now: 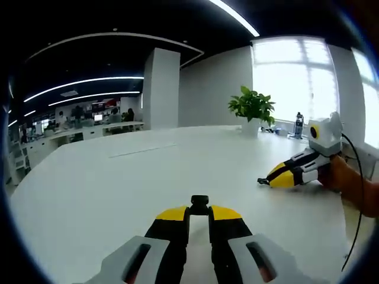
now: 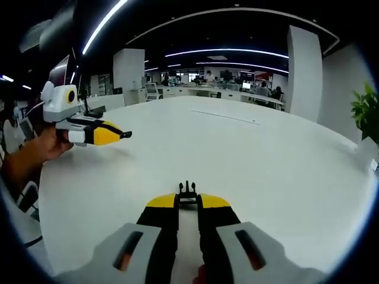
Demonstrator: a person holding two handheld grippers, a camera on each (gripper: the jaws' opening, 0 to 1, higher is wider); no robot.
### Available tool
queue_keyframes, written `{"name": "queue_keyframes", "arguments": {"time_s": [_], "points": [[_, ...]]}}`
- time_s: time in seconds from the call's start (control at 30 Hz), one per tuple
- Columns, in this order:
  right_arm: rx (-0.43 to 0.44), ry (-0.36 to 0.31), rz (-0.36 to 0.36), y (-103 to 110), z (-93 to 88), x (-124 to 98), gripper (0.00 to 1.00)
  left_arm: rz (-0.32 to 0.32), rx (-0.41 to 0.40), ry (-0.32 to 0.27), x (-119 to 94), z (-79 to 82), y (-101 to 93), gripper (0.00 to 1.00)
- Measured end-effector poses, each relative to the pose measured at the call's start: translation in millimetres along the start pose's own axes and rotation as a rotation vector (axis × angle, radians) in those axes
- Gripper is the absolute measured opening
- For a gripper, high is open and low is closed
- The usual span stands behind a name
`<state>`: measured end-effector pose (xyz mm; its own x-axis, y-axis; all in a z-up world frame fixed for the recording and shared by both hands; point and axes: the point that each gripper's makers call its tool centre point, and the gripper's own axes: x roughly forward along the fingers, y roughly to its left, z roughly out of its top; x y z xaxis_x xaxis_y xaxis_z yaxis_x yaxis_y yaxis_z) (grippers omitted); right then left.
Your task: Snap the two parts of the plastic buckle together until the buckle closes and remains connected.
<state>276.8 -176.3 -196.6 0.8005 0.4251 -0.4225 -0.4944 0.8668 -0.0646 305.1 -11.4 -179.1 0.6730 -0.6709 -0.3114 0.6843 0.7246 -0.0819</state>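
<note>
**Each half of the small black plastic buckle sits pinched in a gripper tip, the two held well apart above the white table.**

Your left gripper (image 1: 199,214) is nearly closed on the black socket-like buckle piece (image 1: 199,203), which pokes out forward between the yellow jaw tips. Your right gripper (image 2: 188,201) is likewise clamped on the black pronged buckle piece (image 2: 188,190), prongs pointing forward along the jaws. Judged from their look, both parts are light, stiff and slick, so they may twist in the grip; hold each by its rear strap end, leaving the mating ends free. Each long axis runs along its gripper, above the broad white tabletop (image 1: 118,177); they will need turning to face each other.
</note>
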Motion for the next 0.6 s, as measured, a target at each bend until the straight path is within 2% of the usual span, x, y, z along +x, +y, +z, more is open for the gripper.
{"name": "queue_keyframes", "arguments": {"time_s": [0.33,0.4,0.6], "points": [[-0.023,-0.025,-0.007,14.0,-2.1,-17.0,0.13,0.005,-0.007,-0.006,-15.2,-9.9,-9.0,0.12],[-0.031,-0.032,-0.009,16.4,-2.1,-19.3,0.13,-0.002,-0.031,-0.015,-17.7,-12.8,-10.3,0.12],[-0.046,-0.040,-0.019,15.1,0.3,-19.3,0.13,0.004,-0.016,-0.034,-28.3,-11.2,-13.2,0.12]]}}
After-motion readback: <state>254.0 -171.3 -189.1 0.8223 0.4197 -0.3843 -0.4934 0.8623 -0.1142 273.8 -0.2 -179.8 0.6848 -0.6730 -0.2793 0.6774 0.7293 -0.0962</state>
